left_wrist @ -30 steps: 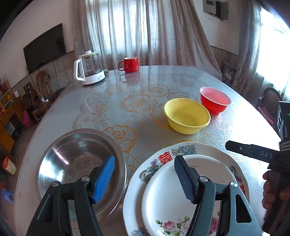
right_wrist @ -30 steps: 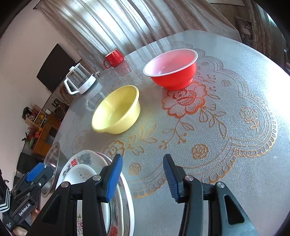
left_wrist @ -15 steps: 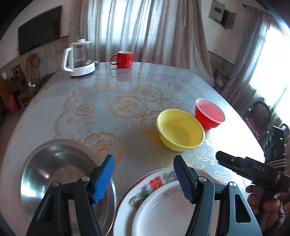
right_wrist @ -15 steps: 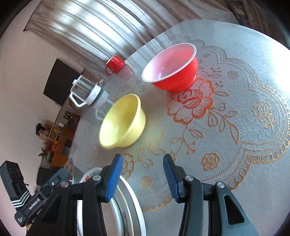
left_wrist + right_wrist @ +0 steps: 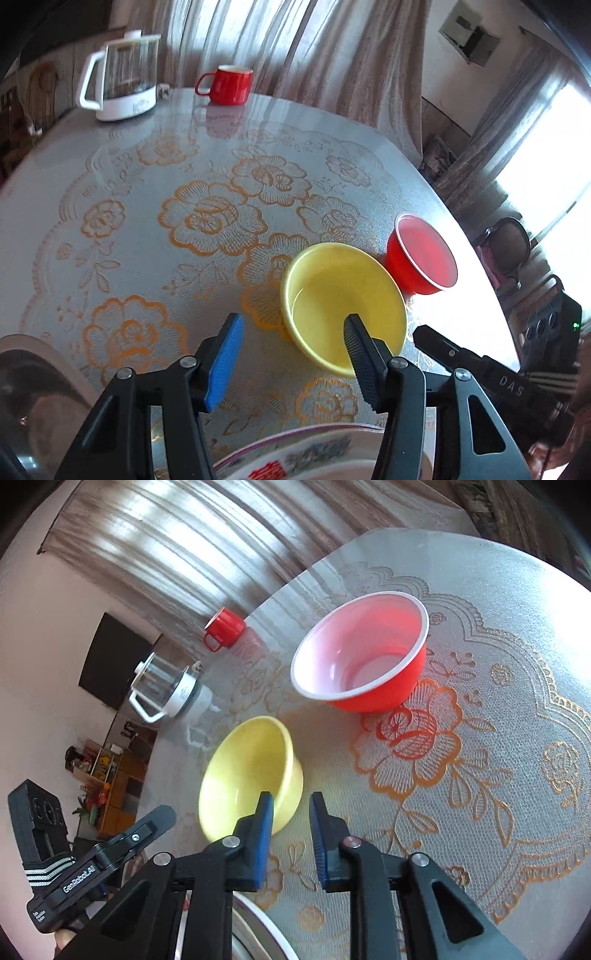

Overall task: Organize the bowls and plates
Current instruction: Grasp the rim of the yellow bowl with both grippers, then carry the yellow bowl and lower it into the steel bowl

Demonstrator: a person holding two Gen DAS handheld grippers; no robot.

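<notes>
the plates look sorted already: at the near edge of the surface [image 5: 155, 206] a small white plate [image 5: 351, 470] lies on top of the bigger flowered plate [image 5: 295, 448], though only their far rims show in the left wrist view, so i can't say more of them. the steel basin [image 5: 40, 384] sits alone at the near left edge. the bowls are still to do, i'd judge: the yellow bowl [image 5: 343, 302] stands on its own toward the right side of the surface, and the red bowl [image 5: 424, 254] stands just beside it, nearer the right edge, nothing nested in either. the red mug [image 5: 227, 85] and the glass kettle [image 5: 122, 77] are well apart at the far edge and seem no part of the job. the left hand-held gripper [image 5: 291, 360] is released, its jaws standing apart with nothing in them; its right finger shows in front of the yellow bowl's hollow and its left finger over bare cloth, and the jaws have just been closing a little. the right hand-held gripper [image 5: 291, 834] has also just been closing and is now narrowed to a slim gap, still empty, with the yellow bowl's near wall right behind its left finger; i can't tell if it touches. compared with a second ago, both views have swung off the plates and onto the bowls: the plates filled the lower part of the left view then and only their rims remain, and the yellow bowl now lies right at both sets of fingertips.
</notes>
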